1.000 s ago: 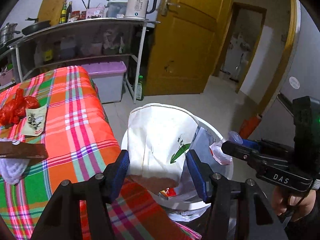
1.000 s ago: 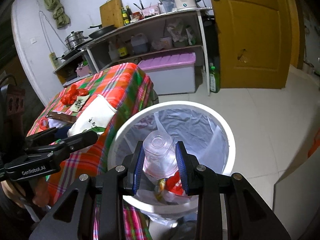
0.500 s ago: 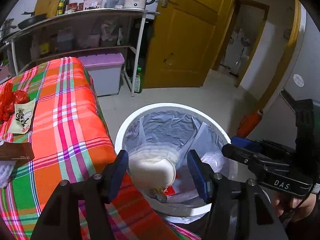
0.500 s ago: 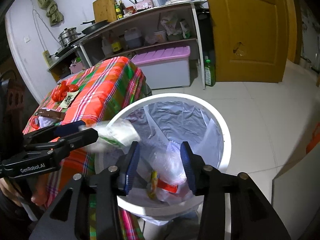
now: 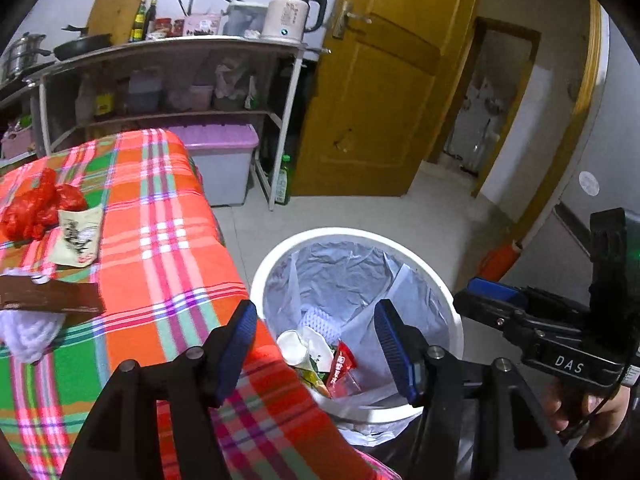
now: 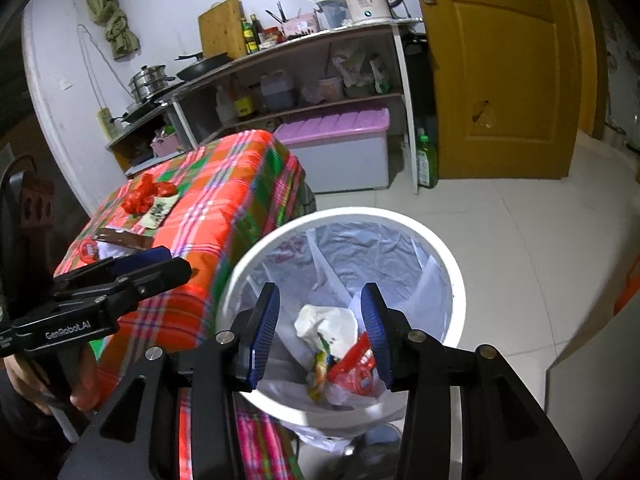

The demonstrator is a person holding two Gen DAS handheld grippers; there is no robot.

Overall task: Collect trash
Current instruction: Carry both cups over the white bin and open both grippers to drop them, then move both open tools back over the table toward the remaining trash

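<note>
A white bin (image 5: 360, 236) with a pale liner stands on the floor against the table corner. Inside lie a crumpled white paper bag (image 5: 296, 346) and a red wrapper (image 5: 340, 364). My left gripper (image 5: 314, 328) hangs open over the bin's near edge with nothing between its pads. My right gripper (image 6: 320, 308) is also open and empty, above the same bin (image 6: 400, 216), paper bag (image 6: 328, 322) and wrapper (image 6: 356, 360). On the plaid tablecloth (image 5: 160, 264) rest a red plastic bag (image 5: 36, 208), a printed packet (image 5: 78, 236), a brown wrapper (image 5: 48, 300) and white foam netting (image 5: 28, 336).
A metal shelf (image 5: 280, 120) with a kettle (image 5: 290, 12) stands behind the table, a purple-lidded storage box (image 5: 222, 168) and a green bottle (image 5: 282, 180) under it. A yellow door (image 5: 372, 100) stands beyond. Bare tiled floor (image 6: 520, 240) lies right of the bin.
The left gripper let the white paper bag drop into the bin. The right gripper opened and released a clear plastic cup into the bin. Both now hang empty.
</note>
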